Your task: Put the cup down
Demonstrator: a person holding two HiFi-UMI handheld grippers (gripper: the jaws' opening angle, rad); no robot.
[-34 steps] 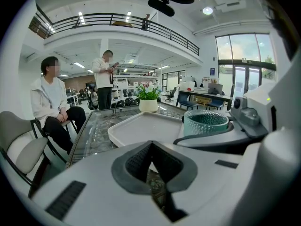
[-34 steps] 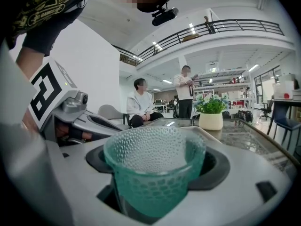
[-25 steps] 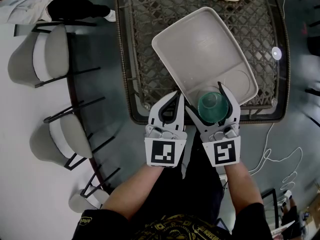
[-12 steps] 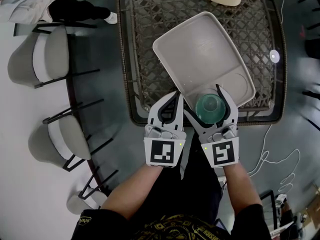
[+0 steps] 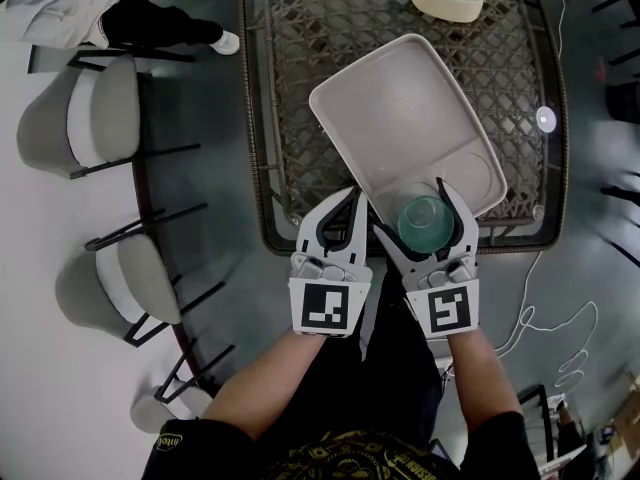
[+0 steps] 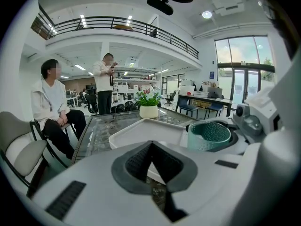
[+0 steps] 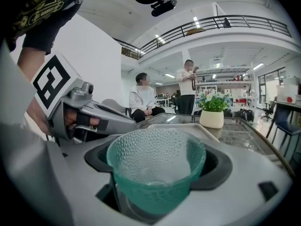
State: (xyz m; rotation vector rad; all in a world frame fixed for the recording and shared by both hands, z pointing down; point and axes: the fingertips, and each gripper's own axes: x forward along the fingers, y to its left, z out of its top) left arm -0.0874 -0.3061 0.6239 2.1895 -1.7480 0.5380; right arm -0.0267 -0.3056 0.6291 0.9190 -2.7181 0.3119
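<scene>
Head view: the cup (image 5: 426, 225) is seen from above, translucent green, clamped in the right claw (image 5: 420, 213), one jaw on each side of its wall. It is held over the near corner of the pale tray (image 5: 400, 98), which lies at an angle on the lattice-patterned glass worktop (image 5: 300, 68). Whether the base touches the tray cannot be told from here. The left claw (image 5: 350, 196) is just beside the right one at the worktop's near edge, jaws drawn together on nothing.

Left gripper view: the pads are seen meeting at their tips, with nothing between them. The cup appears to the right, upright and empty, with the tray beyond and beside it. A plant pot (image 6: 148, 111) stands at the far end of the worktop; a seated person (image 6: 51, 107) and a standing person (image 6: 104, 81) are well apart from it.

Right gripper view: the cup fills the gap between the jaws, gripped on its lower wall, rim free and level. The wall is dimpled all over.

Judgement: the cup is taken to be light and rigid, glass or hard plastic, so possibly breakable. The dimples should aid grip. Hold is best kept on the lower wall, and the cup lowered upright until the base is seated before the jaws are parted
</scene>
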